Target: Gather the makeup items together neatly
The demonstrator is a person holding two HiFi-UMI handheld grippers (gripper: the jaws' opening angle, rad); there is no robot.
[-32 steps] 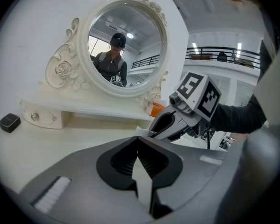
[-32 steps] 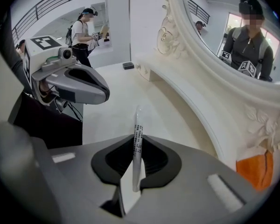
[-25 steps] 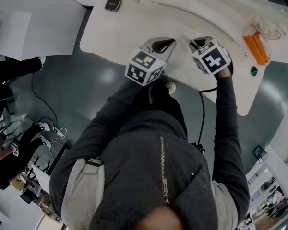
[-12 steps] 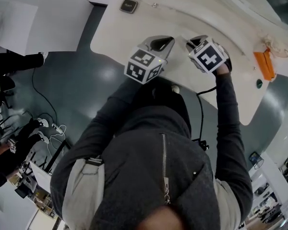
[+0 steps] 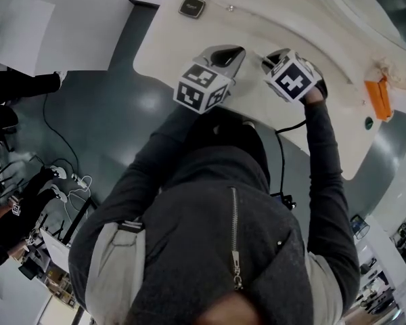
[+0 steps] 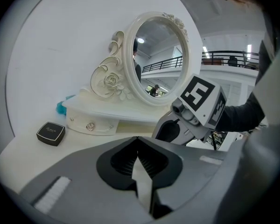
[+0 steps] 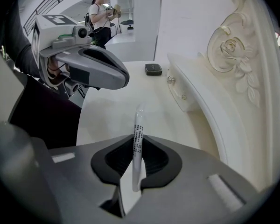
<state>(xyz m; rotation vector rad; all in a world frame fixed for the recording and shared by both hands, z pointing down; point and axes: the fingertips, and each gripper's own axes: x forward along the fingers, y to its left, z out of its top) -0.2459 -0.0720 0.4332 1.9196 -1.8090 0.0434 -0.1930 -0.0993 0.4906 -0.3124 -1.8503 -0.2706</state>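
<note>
Compact [image 5: 191, 7], black and square, lies on the white dressing table [image 5: 183, 46] in the head view, at eleven o'clock of the left gripper [image 5: 235, 51] and right gripper [image 5: 267, 58], which hang side by side. In the left gripper view its jaws meet on nothing. The right gripper blocks the table at two o'clock, below the oval mirror [image 6: 161, 55]. In the right gripper view the jaws clamp a slim clear tube [image 7: 139, 120]. The left gripper crosses at ten o'clock, and the compact sits at twelve.

Translucent plastic tube [image 7: 138, 143], smooth cream tabletop [image 7: 109, 113]
</note>
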